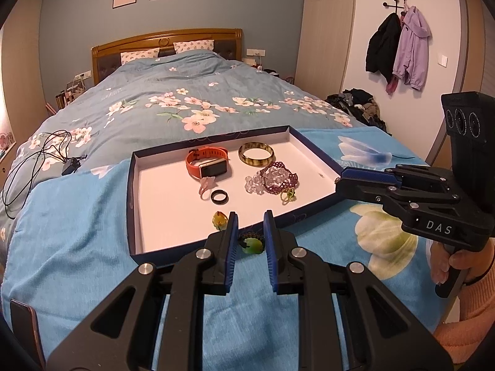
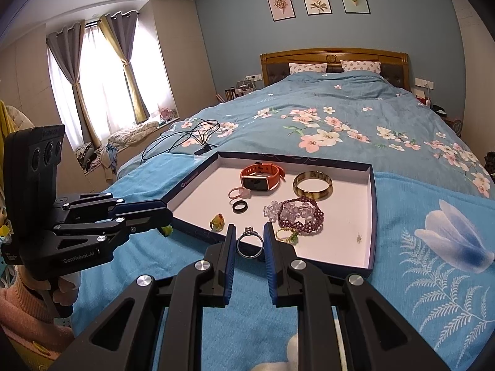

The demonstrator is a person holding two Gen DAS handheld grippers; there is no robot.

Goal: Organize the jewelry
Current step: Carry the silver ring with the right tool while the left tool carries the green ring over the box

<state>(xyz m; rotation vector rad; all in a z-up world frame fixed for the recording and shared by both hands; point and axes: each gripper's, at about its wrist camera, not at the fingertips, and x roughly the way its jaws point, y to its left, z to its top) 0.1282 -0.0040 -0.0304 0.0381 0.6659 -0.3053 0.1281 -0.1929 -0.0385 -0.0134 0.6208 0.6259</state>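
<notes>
A dark blue tray [image 1: 131,204] with a white floor lies on the blue bedspread. It holds an orange watch [image 1: 206,164], an amber bangle [image 1: 256,154], a pink ring [image 1: 206,187], a black ring [image 1: 220,198], bead bracelets [image 1: 277,179], a small green bead ring [image 1: 287,196] and a yellow-green ring [image 1: 219,219]. My left gripper [image 1: 251,216] hovers over the tray's near rim, shut on a green stone piece [image 1: 251,245] with a dark braided band. My right gripper [image 2: 249,227] is shut on a silver ring [image 2: 250,242] with a clear stone, over the tray's near edge [image 2: 198,232]. The right gripper [image 1: 340,182] shows beside the tray's right corner.
A black cable [image 1: 37,154] lies on the floral duvet left of the tray. A dark flat object [image 1: 24,324] sits at the bed's near left edge. Clothes [image 1: 362,105] are piled beside the bed on the right. A hand in a pink sleeve [image 1: 458,266] holds the right gripper.
</notes>
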